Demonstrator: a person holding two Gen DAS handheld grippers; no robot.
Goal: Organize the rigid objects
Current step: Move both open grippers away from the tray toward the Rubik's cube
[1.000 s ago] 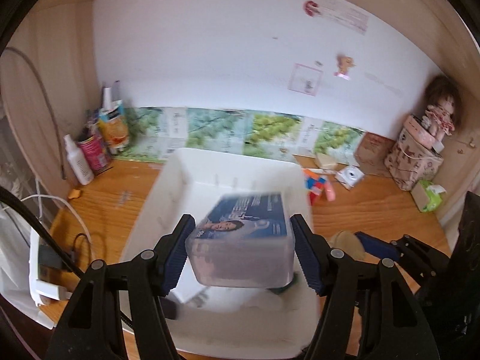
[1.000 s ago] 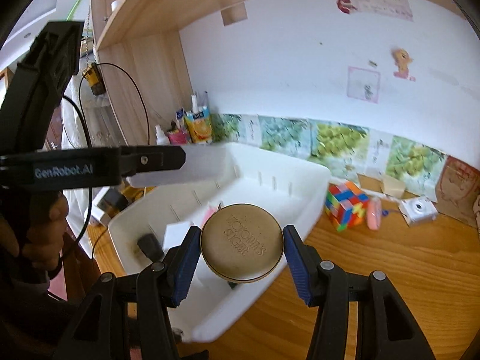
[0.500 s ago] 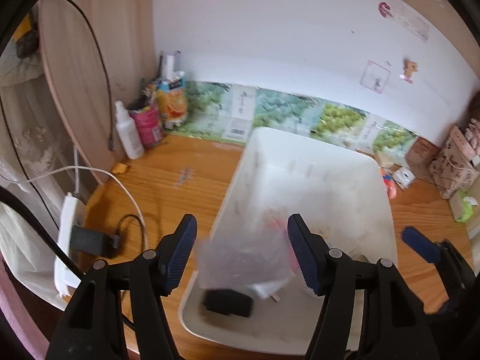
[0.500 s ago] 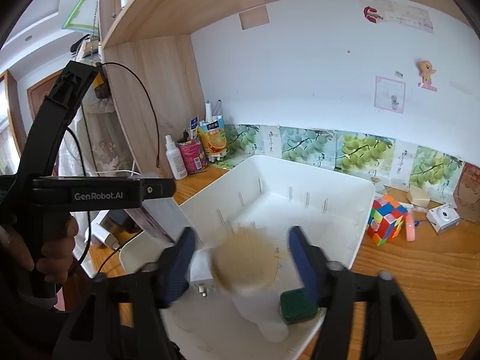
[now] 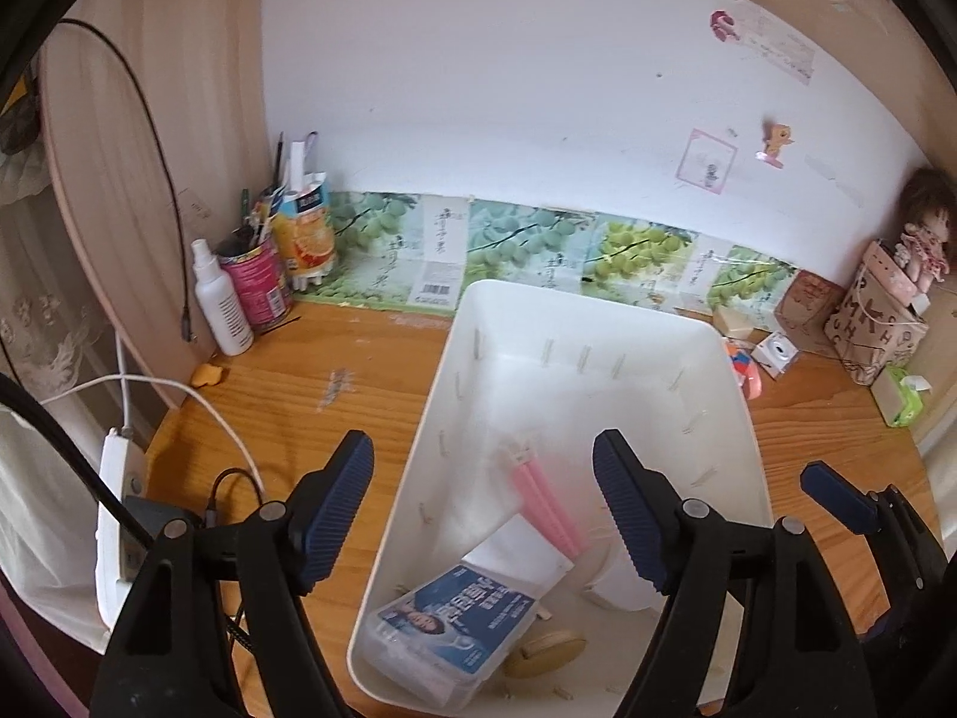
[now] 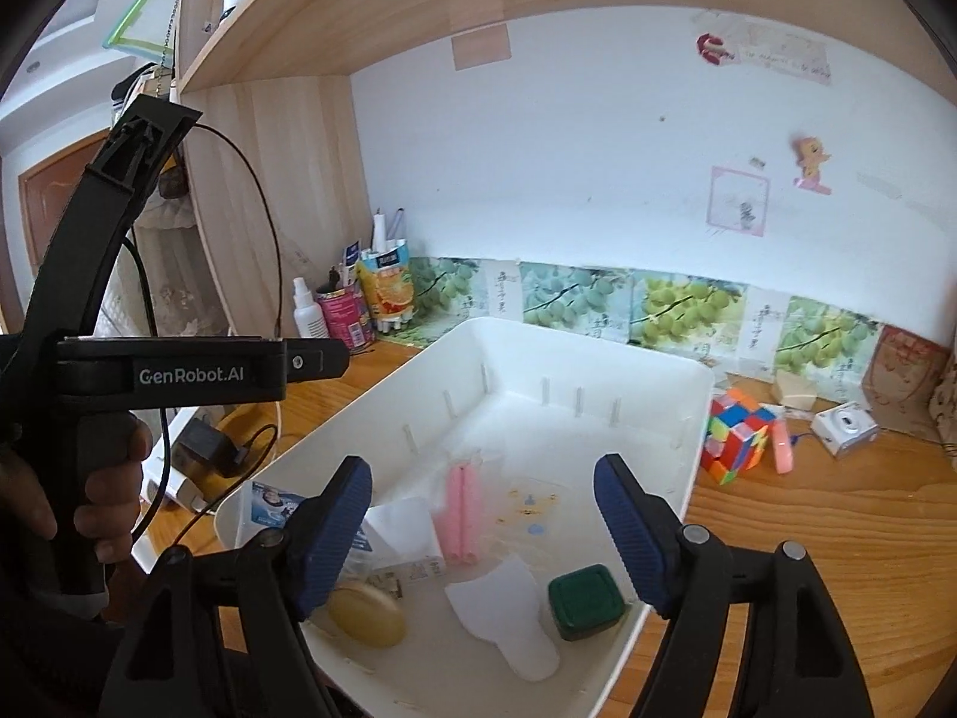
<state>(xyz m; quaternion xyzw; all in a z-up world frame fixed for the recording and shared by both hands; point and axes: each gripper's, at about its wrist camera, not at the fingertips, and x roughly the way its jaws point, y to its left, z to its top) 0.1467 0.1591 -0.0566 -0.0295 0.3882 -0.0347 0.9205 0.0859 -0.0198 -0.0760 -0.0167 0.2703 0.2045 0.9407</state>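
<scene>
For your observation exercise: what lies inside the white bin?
Inside the white bin: blue-labelled clear box, round gold tin, green square container, pink sticks, white pieces. Anything beneath them is hidden.

**Readable text on my feeds**

On my right wrist feed I read "GenRobot.AI" in white on the black body of the left gripper (image 6: 203,374). The blue-labelled box (image 5: 457,619) and the green wall panels (image 5: 445,242) carry printed characters I cannot make out.
</scene>
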